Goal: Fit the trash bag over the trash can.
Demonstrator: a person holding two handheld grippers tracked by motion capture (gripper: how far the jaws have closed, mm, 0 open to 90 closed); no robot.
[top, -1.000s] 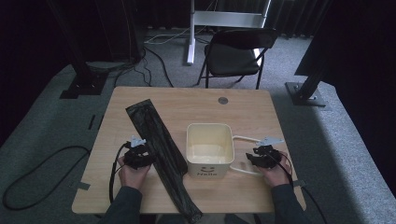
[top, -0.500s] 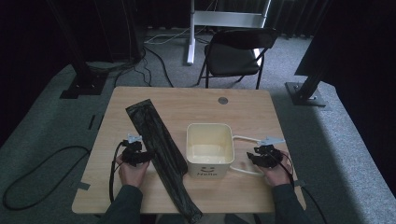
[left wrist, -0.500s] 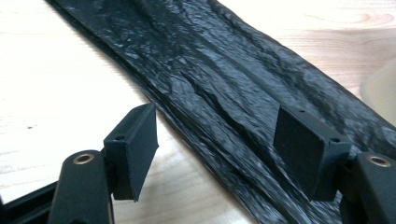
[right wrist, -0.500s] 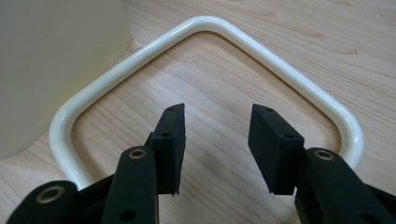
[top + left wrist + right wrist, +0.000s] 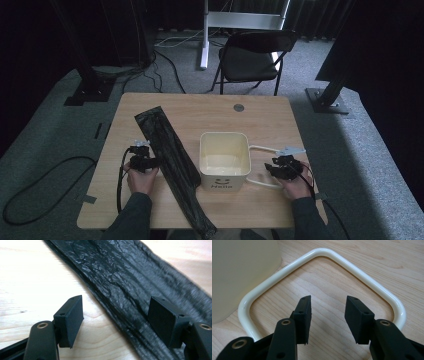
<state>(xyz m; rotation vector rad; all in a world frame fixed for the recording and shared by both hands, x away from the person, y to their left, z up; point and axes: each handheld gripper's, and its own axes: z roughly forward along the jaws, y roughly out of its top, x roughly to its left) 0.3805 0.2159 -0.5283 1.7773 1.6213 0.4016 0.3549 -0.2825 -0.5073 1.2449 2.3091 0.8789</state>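
A pale wooden desk [image 5: 270, 115] carries the work: a long black plastic bag [image 5: 170, 165], folded flat into a strip, lies slantwise across its left half, and a cream square bin [image 5: 225, 160] stands near the middle, its handle [image 5: 260, 150] swung down flat on the wood to the right.

The person's left claw [image 5: 145, 161] sits at the bag's left edge, about halfway along the strip. Seen from the left gripper view, its jaws have just been opening and now stand wide — one pad over bare wood, the other over the crinkled film [image 5: 130, 282], the bag's edge between them but nothing pressed. The right claw [image 5: 277, 167] is open too, its two pads [image 5: 303, 315] poised inside the loop of the handle [image 5: 324, 252], gripping nothing.

By the look of it, the step in hand is the first grasp on the bag, presumably to line the bin. The next move calls for lowering the left claw onto the folded edge and closing on thin, slippery film — catching a layer rather than skating over it — while the right claw steadies the bin.
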